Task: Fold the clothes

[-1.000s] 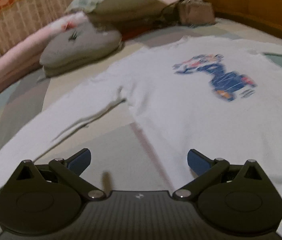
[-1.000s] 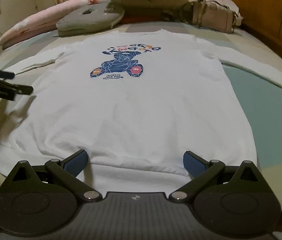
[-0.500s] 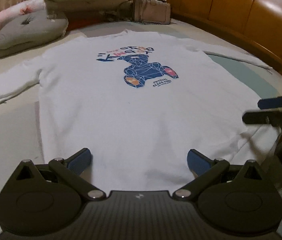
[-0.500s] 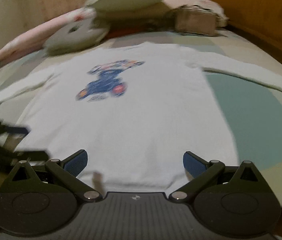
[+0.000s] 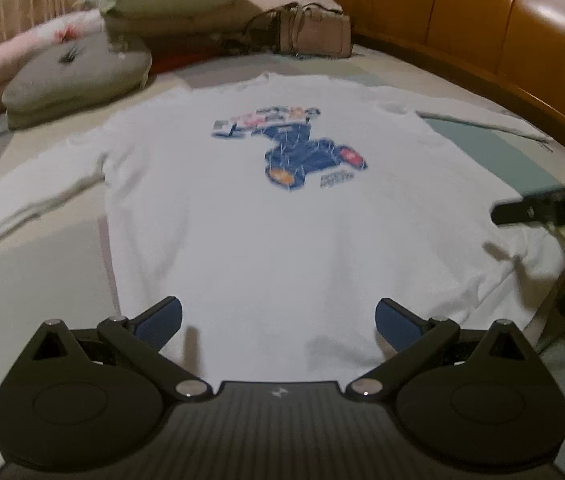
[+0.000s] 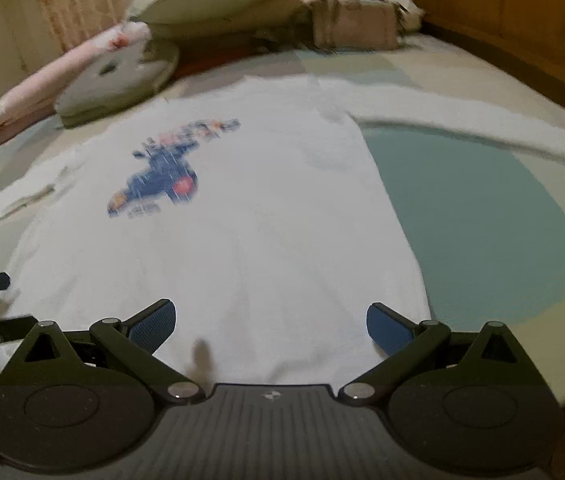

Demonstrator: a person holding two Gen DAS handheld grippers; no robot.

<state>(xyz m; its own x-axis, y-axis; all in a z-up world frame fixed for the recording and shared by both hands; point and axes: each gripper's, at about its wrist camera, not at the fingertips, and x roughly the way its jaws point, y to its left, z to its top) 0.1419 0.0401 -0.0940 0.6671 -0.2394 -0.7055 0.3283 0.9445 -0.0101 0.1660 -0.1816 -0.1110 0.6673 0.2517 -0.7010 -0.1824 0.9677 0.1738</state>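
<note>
White sweatshirt (image 5: 266, 232) carries a navy print (image 5: 302, 152) with orange and red patches. The bedsheet (image 6: 482, 216) shows teal, beige and grey blocks, the headboard (image 5: 482, 36) glossy orange-brown. Grey cushion (image 5: 74, 76), pink floral pillow (image 6: 54, 84), blue finger pads (image 5: 160, 322).

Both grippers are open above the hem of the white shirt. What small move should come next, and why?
Probably lower both to the hem and close. The white long-sleeved shirt with a blue print lies flat and unfolded; the left gripper and right gripper hold nothing.
</note>
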